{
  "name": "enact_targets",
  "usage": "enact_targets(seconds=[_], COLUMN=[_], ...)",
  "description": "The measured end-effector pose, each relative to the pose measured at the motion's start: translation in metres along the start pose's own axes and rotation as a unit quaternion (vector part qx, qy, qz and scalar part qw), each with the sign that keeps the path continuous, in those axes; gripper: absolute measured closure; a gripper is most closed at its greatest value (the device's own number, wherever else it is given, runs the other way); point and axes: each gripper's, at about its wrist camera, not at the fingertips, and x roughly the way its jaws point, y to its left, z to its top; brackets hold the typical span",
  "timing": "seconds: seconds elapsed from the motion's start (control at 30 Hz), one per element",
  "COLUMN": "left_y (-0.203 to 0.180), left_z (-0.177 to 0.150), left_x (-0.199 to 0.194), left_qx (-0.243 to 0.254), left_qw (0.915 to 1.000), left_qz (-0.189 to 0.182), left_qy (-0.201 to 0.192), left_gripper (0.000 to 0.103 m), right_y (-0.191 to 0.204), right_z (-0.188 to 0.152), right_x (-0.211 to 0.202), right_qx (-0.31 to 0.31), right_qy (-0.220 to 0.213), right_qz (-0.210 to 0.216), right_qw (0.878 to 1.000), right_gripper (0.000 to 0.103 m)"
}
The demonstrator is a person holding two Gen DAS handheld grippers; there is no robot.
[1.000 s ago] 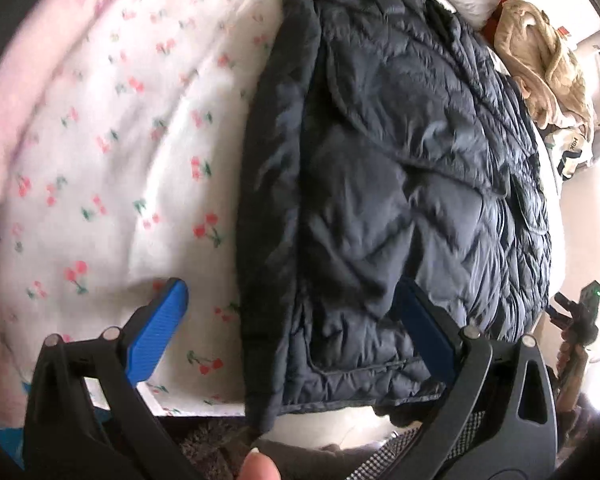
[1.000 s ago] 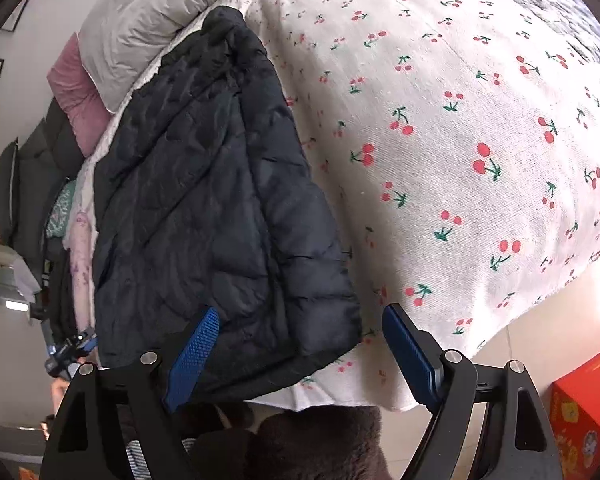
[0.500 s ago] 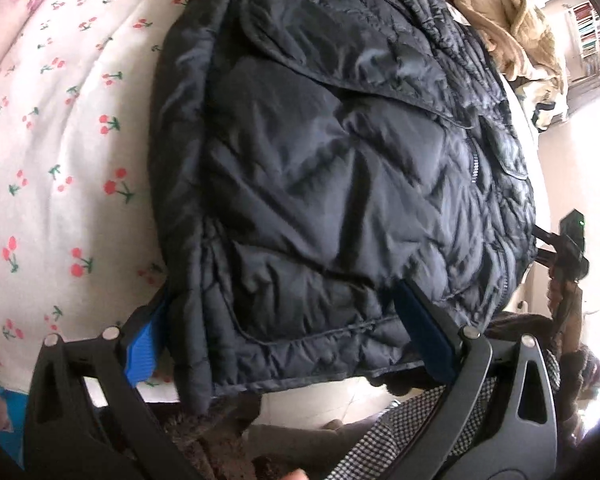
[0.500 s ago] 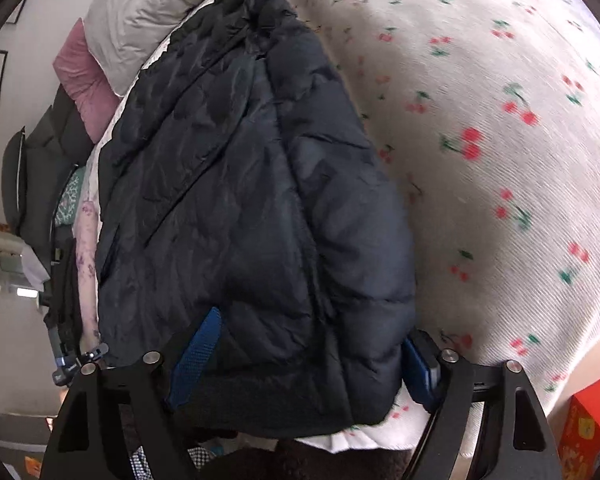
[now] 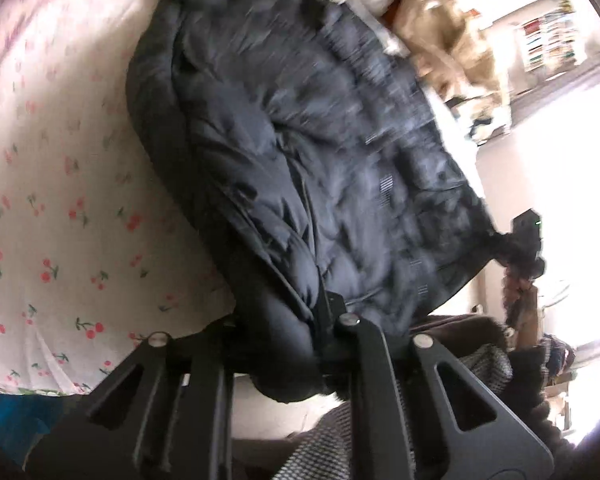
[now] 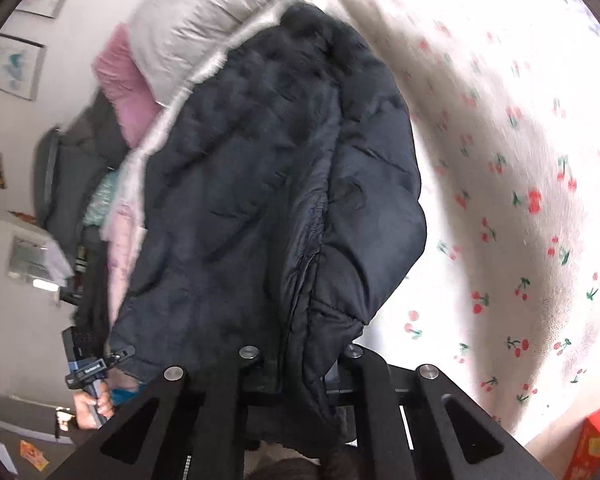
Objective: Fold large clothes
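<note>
Both grippers, left [image 5: 320,344] and right [image 6: 300,376], are closing, pinching my jacket's [image 5: 320,152] hem at the bed's [image 5: 60,200] near edge; folding remains undone.

A bedroom in a home — the bed takes up most of both views, covered by a white sheet printed with red cherries [image 6: 520,200]. At its head, toward eleven o'clock in the right wrist view, lie a grey pillow [image 6: 204,12] and a pink cushion [image 6: 128,92]. Framed pictures [image 6: 14,68] hang on the wall at ten o'clock. In the left wrist view, a tan garment [image 5: 456,40] is heaped at one o'clock, with a bookshelf [image 5: 548,44] beyond it — blurred.
</note>
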Motion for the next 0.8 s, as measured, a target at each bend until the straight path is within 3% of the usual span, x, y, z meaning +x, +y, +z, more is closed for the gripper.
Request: enact_targets(seconds=[0.3, 0.6, 0.67, 0.8], left_y=[-0.045, -0.057, -0.055, -0.044], left_z=[-0.012, -0.039, -0.035, -0.006], left_x=[-0.084, -0.165, -0.17, -0.166], left_qx=[0.053, 0.088, 0.084, 0.059], left_qw=[0.9933, 0.977, 0.9753, 0.9763], left_qz=[-0.046, -0.085, -0.086, -0.053], left_qy=[-0.091, -0.175, -0.185, -0.201], left_gripper=[0.09, 0.09, 0.09, 0.09], right_y=[0.045, 0.074, 0.08, 0.086], right_z=[-0.014, -0.045, -0.042, -0.018], right_x=[-0.081, -0.155, -0.16, -0.151], right_qx=[-0.049, -0.086, -0.087, -0.076], right_qy=[-0.075, -0.126, -0.133, -0.145], right_qz=[0.074, 0.092, 0.093, 0.085], right_qw=[0.993, 0.984, 0.983, 0.983], right_gripper=[0.094, 0.094, 0.094, 0.094])
